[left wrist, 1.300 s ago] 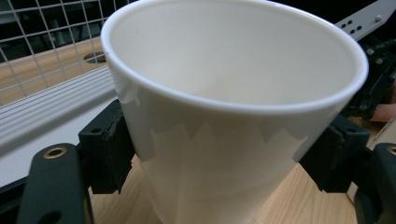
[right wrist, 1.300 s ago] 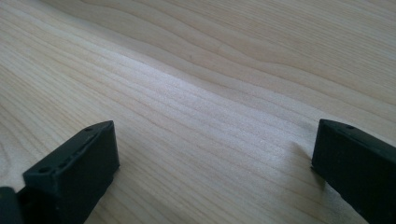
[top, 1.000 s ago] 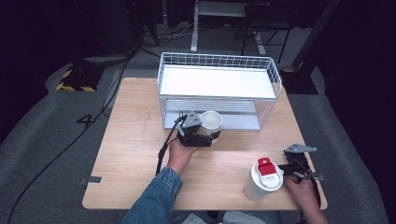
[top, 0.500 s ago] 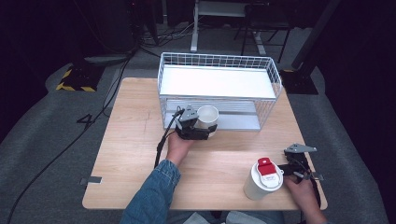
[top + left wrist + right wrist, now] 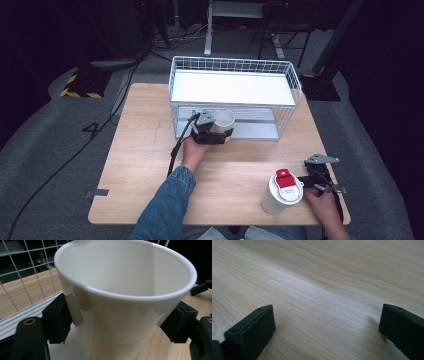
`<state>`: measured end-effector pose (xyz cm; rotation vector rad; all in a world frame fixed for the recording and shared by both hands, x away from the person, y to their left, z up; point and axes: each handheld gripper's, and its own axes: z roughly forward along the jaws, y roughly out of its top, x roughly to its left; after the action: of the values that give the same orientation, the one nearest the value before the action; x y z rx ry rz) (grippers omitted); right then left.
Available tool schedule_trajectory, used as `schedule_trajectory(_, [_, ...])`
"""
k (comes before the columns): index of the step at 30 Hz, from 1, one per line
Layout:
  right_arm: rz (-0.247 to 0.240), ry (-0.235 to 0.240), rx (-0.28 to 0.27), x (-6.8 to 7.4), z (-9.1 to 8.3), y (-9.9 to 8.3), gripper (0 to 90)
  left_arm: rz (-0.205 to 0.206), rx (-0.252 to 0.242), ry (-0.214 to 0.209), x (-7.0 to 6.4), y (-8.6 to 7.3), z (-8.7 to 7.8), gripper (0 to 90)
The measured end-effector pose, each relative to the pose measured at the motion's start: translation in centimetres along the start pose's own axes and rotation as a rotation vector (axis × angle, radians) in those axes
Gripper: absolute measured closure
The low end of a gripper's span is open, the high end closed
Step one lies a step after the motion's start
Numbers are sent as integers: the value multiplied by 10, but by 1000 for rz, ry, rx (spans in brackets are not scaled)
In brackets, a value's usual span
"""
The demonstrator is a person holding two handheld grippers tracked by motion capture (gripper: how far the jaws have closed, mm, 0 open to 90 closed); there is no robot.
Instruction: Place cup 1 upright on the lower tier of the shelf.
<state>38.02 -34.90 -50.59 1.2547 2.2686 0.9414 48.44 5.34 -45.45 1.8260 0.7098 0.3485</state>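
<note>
In the high view my left gripper [image 5: 212, 132] is shut on a white empty cup [image 5: 223, 121], held at the front opening of the wire rack's [image 5: 235, 65] lower level. The left gripper view has the cup [image 5: 120, 280] tilted with its mouth toward the camera, both black pads [image 5: 58, 320] pressed on its sides, and wire mesh behind it on the left. My right gripper [image 5: 320, 179] rests low at the table's front right, beside a white tumbler with a red lid [image 5: 281, 192]. In the right gripper view the right gripper [image 5: 327, 327] is open over bare wood.
The wire rack has a white upper shelf [image 5: 230, 87] and a ribbed lower tray [image 5: 255, 129]. The wooden table [image 5: 145, 150] has open room on its left half and in the middle front. A black cable [image 5: 176, 150] trails from the left gripper.
My left gripper has carried the cup a little farther from me and slightly left, up to the rack's lower opening. The right gripper and the lidded tumbler have stayed put.
</note>
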Motion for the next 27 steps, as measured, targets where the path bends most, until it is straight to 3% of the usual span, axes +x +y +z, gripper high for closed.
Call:
schedule_trajectory(12, [2, -2, 0, 0, 0, 0, 5, -11, 14, 19, 10, -2, 18, 219])
schedule_trajectory(14, [2, -2, 0, 0, 0, 0, 5, -27, 8, 18, 12, -3, 21, 219])
schedule_trajectory(27, [6, -6, 0, 0, 0, 0, 5, -19, 15, 67, 22, -4, 39, 219])
